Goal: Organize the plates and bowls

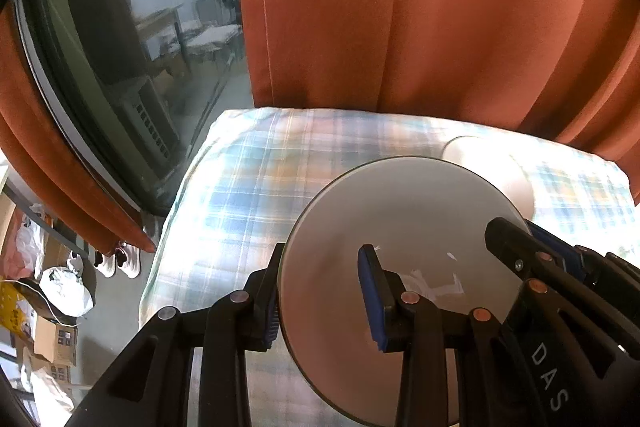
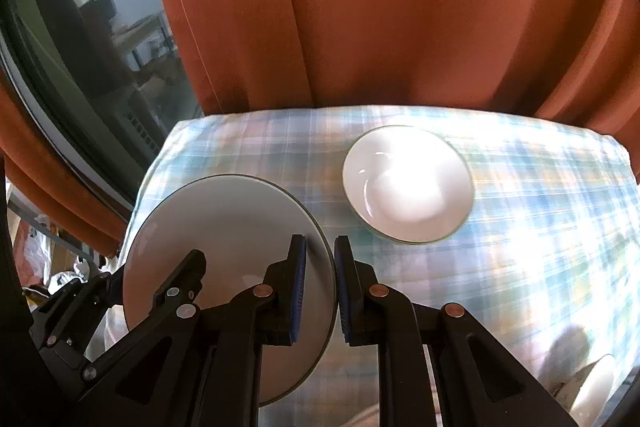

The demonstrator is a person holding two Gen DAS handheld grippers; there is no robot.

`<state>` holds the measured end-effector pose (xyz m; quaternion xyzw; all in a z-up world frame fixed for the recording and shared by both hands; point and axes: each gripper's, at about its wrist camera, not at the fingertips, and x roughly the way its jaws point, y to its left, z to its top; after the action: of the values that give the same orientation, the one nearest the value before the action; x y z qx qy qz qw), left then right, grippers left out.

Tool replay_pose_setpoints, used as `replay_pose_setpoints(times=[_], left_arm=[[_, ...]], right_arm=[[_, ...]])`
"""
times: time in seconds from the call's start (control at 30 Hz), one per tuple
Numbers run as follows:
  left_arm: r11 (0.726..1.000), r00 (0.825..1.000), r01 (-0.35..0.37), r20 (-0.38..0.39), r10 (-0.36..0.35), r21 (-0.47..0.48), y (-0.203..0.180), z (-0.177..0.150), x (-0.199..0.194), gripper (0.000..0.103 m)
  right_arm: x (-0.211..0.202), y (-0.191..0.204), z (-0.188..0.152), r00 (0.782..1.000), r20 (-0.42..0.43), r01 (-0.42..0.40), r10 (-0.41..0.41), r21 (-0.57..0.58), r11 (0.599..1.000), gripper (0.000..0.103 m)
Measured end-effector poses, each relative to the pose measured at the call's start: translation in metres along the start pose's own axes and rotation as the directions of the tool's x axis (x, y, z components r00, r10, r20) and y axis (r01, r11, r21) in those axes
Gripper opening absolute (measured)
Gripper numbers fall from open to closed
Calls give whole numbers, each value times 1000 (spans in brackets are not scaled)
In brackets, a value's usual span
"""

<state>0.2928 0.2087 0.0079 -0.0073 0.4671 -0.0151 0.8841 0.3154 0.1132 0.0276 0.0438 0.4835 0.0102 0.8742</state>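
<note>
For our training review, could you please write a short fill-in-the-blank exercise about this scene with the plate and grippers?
1. The left gripper and the right gripper together hold one ____ by its rim.
2. A white bowl rests on the ____-patterned cloth.
3. Behind the table hangs an ____ curtain.

Missing words: plate; plaid; orange

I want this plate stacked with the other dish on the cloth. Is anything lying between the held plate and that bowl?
Nothing visible does. The plate is clamped at opposite rim edges by the left gripper and right gripper. Only bare plaid tablecloth lies between it and the white bowl, which looks empty.
</note>
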Motion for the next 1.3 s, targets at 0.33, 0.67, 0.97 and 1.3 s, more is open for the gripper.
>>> replay_pose_setpoints(times=[0.33, 0.67, 0.97, 1.3], left_arm=[[1000, 999, -17, 48, 16, 14, -41, -18, -40, 34], [999, 999, -19, 51, 17, 38, -105, -38, -68, 34], [998, 997, -21, 69, 16, 61, -162, -54, -90, 34], [997, 996, -26, 89, 20, 74, -219, -78, -108, 34]], right_arm=[[-42, -33, -19, 999, 51, -16, 15, 13, 1000, 18], [-74, -94, -38, 997, 68, -25, 23, 30, 999, 18], [-103, -154, -55, 996, 88, -25, 20, 52, 998, 18], [-129, -219, -76, 994, 110, -32, 25, 62, 998, 18]])
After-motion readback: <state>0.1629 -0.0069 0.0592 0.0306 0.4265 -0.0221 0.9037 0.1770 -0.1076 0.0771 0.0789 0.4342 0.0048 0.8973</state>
